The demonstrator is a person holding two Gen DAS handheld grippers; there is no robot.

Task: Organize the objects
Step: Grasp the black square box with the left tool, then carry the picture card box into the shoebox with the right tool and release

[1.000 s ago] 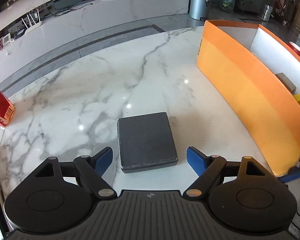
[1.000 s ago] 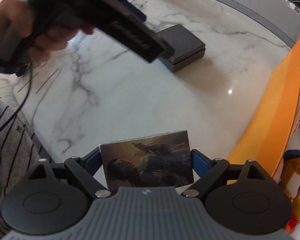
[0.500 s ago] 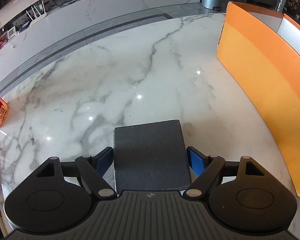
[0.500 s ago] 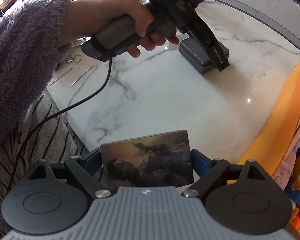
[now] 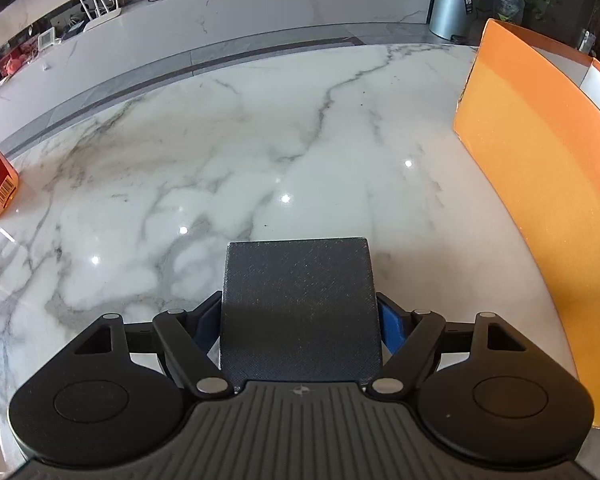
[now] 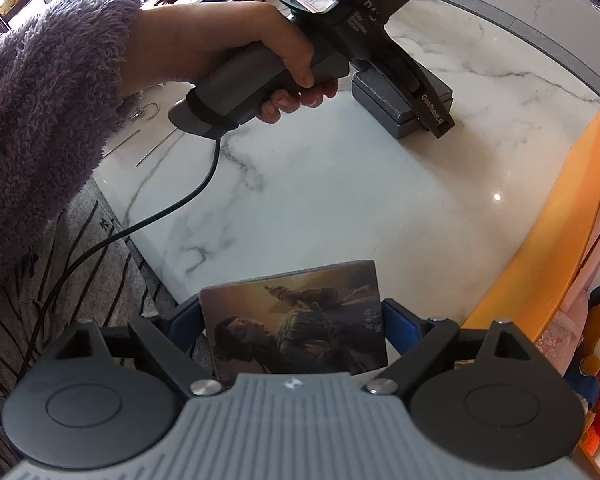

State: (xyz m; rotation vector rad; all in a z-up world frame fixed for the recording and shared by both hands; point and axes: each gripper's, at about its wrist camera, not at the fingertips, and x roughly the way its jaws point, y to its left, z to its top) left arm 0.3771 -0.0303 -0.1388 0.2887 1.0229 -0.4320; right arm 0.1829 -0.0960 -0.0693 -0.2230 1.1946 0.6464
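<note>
The left gripper (image 5: 300,320) clamps a flat, dark grey box (image 5: 298,304) with a grainy lid, which lies on the glossy marble table (image 5: 260,152), long axis pointing away toward the far edge. The right gripper (image 6: 296,328) pinches a thin rectangular picture card (image 6: 296,320), long axis crosswise between the blue fingers (image 6: 400,330), near the smooth orange bin (image 6: 560,220).

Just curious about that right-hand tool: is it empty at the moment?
No, the right gripper is clamped on a flat picture card showing a dark-haired figure.

glossy veined marble table (image 5: 260,152), matt grainy dark box (image 5: 298,304), fuzzy purple sleeve (image 6: 40,112)
</note>
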